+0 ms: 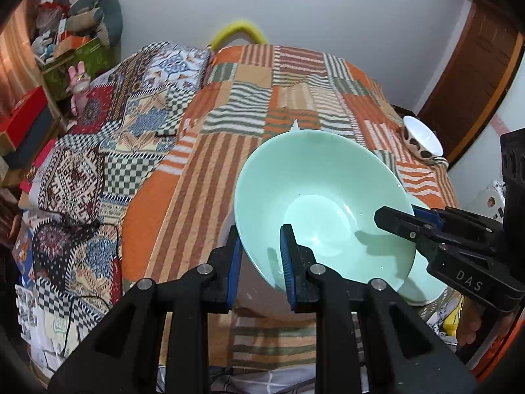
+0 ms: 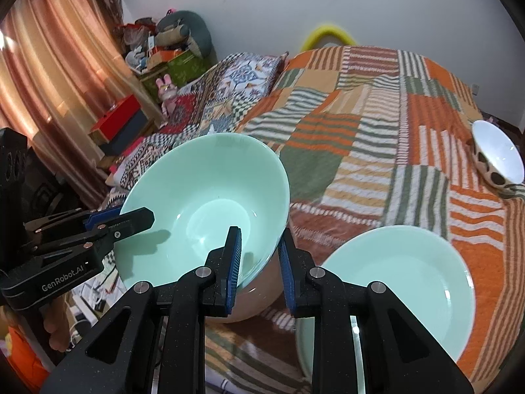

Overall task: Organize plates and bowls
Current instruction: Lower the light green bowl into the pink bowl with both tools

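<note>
A large mint-green bowl [image 1: 315,197] is held tilted above the bed; it also shows in the right wrist view [image 2: 203,197]. My left gripper [image 1: 261,262] straddles its near rim, one pad inside and one outside. My right gripper [image 2: 259,259] straddles the opposite rim the same way, and shows from the side in the left wrist view [image 1: 397,218]. A mint-green plate [image 2: 400,285] lies on the bedspread to the right of the bowl. A small white bowl with dark spots [image 2: 498,157] sits at the bed's right edge, and shows in the left wrist view [image 1: 421,141].
The bed is covered by an orange, green and white striped patchwork bedspread [image 1: 256,98]. A second patterned quilt [image 1: 131,124] lies on the left. Boxes and toys [image 2: 157,52] are piled by the curtain at the far left. A wooden door [image 1: 472,82] stands at the right.
</note>
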Available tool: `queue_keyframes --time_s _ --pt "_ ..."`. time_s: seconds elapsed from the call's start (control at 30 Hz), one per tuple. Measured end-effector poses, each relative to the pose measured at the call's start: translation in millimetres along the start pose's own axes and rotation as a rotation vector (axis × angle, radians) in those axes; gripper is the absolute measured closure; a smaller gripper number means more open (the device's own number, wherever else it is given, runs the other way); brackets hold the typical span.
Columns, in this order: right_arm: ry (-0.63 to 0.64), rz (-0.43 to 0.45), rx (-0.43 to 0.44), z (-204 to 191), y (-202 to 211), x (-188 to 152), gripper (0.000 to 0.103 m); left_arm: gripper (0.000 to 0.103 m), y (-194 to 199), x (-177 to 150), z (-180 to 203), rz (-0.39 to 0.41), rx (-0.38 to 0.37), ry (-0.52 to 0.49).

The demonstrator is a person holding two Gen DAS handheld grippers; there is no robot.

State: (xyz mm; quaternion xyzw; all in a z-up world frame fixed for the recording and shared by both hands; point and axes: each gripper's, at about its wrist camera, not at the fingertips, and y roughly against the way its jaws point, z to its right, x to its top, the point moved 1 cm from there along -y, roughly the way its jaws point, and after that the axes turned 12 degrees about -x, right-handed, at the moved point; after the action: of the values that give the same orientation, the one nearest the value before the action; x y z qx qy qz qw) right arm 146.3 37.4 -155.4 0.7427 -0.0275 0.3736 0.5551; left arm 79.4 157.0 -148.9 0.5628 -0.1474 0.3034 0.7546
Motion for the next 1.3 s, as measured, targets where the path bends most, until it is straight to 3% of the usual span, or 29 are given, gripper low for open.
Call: queue_keyframes --time_s 0.4,0.93,1.3 --pt "0.035 -0.064 -0.008 -21 -20 -11 0.082 0.081 -20 -22 -24 -0.055 0.004 0.063" --pt "0.041 -0.117 -0.053 -17 -36 -19 0.082 0.081 -54 -31 -28 -0.130 0.015 0.051" --pt "0.043 -0.140 -0.052 -15 -45 -21 0.081 0.081 -61 -31 -26 -0.137 0.043 0.017"
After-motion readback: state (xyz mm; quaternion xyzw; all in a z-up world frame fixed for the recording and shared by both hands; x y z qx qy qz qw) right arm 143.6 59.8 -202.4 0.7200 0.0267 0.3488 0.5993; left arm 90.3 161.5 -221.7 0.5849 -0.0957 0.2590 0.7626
